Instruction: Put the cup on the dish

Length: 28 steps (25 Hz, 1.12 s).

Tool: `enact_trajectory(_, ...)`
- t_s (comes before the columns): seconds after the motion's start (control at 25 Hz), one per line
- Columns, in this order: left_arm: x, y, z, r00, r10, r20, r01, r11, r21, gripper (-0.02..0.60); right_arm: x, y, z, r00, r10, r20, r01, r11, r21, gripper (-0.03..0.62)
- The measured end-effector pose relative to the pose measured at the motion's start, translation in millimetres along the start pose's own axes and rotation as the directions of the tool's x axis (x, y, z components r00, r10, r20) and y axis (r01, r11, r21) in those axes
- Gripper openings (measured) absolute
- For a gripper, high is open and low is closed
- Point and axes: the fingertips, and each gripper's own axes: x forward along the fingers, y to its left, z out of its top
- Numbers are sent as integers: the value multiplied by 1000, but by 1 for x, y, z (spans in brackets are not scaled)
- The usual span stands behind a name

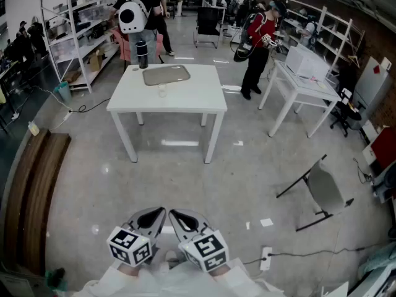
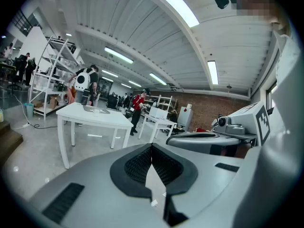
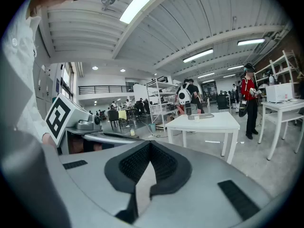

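Observation:
A small clear cup (image 1: 162, 90) stands on the white table (image 1: 198, 101) far ahead, just in front of a grey dish (image 1: 166, 75) that lies flat on it. Both grippers are held low and close to the body, well short of the table. My left gripper (image 1: 154, 218) is shut with nothing between its pads, its tips (image 2: 152, 145) meeting. Beside it, my right gripper (image 1: 182, 220) is also shut and empty, its tips (image 3: 150, 142) together. The right gripper view shows the table (image 3: 209, 123) with the dish (image 3: 205, 116) and cup (image 3: 196, 118) in the distance.
A dark bottle (image 1: 143, 54) stands at the table's far left corner. A person with a white backpack (image 1: 131, 16) is behind it. A second white table (image 1: 303, 85), a person in red (image 1: 257, 48), a tipped folding chair (image 1: 318, 190) and a wooden bench (image 1: 34, 190) surround the floor.

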Motion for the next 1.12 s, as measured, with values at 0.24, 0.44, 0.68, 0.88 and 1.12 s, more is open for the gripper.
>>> enact_trajectory(0.24,4,-1,-11,999,-2,-32,2,1000,-2,8,-4,-3,-5,1000,-2,5,2,1000,9,12)
enact_trajectory(0.44,4,-2,-11,1000,1,-22,-2,1000,-6,8,-9,-9,-6,1000,-28,10,28,1000,-12,12)
enact_trajectory(0.68,19,1,-6,1000,-2,-9,2,1000,6,8,-11,-12,1,996,53,73,-58,997,57,12)
enact_trajectory(0.88,27,7,-13,999,46,0,-46,998,-39,8,-19,-32,-10,999,22,23,-23,999,31,12)
enact_trajectory(1.12,37,3,-30,997,80,-10,-81,995,-56,8,-28,-60,-31,1000,25,-11,-24,997,66,12)
